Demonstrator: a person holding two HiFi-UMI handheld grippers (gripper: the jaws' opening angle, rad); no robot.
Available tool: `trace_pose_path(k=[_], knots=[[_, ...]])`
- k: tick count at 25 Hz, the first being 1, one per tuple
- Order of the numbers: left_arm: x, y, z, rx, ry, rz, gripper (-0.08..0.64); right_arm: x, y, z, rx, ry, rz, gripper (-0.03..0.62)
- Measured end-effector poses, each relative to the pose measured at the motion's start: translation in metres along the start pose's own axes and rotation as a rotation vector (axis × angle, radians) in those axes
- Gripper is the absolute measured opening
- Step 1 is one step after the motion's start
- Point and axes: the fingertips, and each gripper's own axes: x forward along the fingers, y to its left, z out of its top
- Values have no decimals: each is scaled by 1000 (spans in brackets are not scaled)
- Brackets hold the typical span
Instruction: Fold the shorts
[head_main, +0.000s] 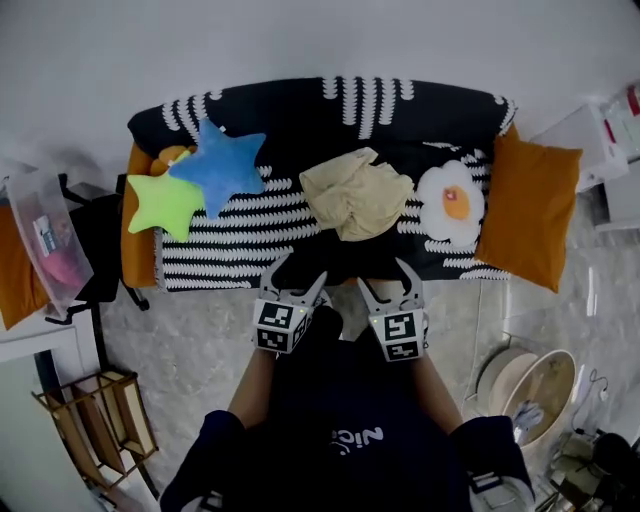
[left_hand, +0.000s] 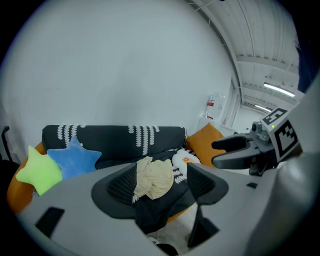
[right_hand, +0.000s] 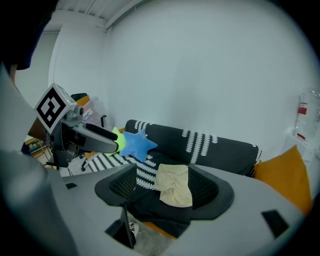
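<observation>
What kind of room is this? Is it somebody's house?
Probably a living room, or a corner set up like one: a black-and-white patterned sofa, a blue star cushion, a green star cushion and a fried-egg cushion.

The shorts (head_main: 355, 193) lie on the sofa (head_main: 290, 108), star cushions (head_main: 218, 165) to their left, an egg cushion (head_main: 452, 203) right (a square cushion (head_main: 528, 205) beyond).

shorts (head_main: 356, 196): crumpled ahead of my left claw (head_main: 298, 272); I can't tell waistband from legs
green star pillow (right_hand: 116, 134): mostly hidden behind that claw
orange cushion (right_hand: 285, 172): cut off, far right
</observation>
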Motion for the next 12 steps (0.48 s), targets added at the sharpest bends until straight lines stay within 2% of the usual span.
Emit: trace_pose_path(k=[5,8,12], knots=[[8,31,-10,6,51,-7,304,18,3,-2,21,33,-45,314],[13,45,-14,-3,80,-10,293,26,4,-2,11,55,-41,314],[39,51,-20,51,139,-29,279,47,-4,-4,1,72,-15,313]])
